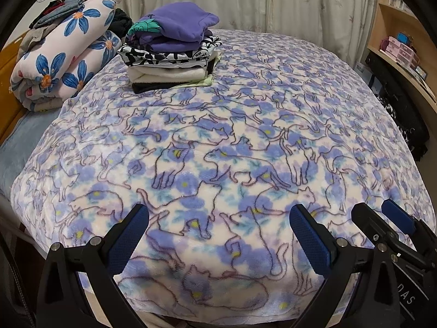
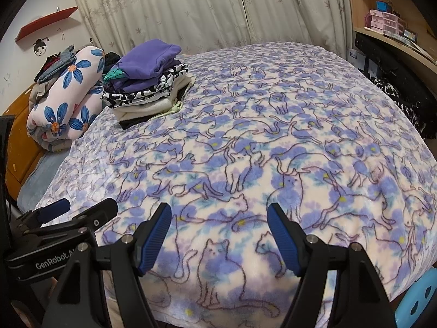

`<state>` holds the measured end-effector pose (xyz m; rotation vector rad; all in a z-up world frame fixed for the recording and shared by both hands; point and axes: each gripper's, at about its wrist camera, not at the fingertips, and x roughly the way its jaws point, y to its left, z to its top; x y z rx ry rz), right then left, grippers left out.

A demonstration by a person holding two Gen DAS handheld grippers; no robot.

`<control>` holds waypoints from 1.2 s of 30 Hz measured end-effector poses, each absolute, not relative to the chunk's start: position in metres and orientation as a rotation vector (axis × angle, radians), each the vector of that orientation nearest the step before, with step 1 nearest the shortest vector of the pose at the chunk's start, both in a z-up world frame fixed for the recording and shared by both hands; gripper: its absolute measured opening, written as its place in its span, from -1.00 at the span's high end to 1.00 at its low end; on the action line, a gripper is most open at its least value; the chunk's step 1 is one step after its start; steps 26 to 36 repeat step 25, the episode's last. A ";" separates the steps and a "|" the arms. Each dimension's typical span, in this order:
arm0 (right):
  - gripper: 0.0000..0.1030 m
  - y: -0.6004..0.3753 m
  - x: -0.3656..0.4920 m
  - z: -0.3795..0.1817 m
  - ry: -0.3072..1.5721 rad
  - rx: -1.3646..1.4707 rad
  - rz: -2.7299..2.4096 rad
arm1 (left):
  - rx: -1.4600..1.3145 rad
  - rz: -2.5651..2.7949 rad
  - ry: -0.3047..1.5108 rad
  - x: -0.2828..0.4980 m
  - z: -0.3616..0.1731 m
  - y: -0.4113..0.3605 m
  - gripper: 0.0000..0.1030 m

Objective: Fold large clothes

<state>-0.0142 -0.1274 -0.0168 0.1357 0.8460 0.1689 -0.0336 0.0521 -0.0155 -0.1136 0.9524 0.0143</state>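
A stack of folded clothes (image 1: 172,54) with a purple garment on top sits at the far left of the bed; it also shows in the right wrist view (image 2: 147,82). The bed is covered by a cat-print fleece blanket (image 1: 232,147), seen too in the right wrist view (image 2: 273,142). My left gripper (image 1: 220,214) is open and empty above the blanket's near edge. My right gripper (image 2: 219,214) is open and empty beside it, also over the near edge. Each gripper shows in the other's view: the right gripper (image 1: 381,213) at the lower right, the left gripper (image 2: 87,205) at the lower left.
A rolled flower-print quilt (image 1: 62,52) with loose clothes on top lies at the far left by a wooden headboard (image 2: 21,142). Curtains hang behind the bed. A wooden shelf with boxes (image 2: 387,22) and a dark bag (image 1: 404,114) stand at the right. A blue stool (image 2: 420,300) is near right.
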 end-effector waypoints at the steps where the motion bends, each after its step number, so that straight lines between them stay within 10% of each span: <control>1: -0.41 -0.127 -0.014 -0.017 0.847 0.136 0.169 | -0.115 0.016 0.953 -0.032 -0.015 0.051 -0.97; 36: -0.41 -0.127 -0.014 -0.024 0.864 0.134 0.167 | -0.088 0.015 0.989 -0.023 -0.028 0.059 -0.97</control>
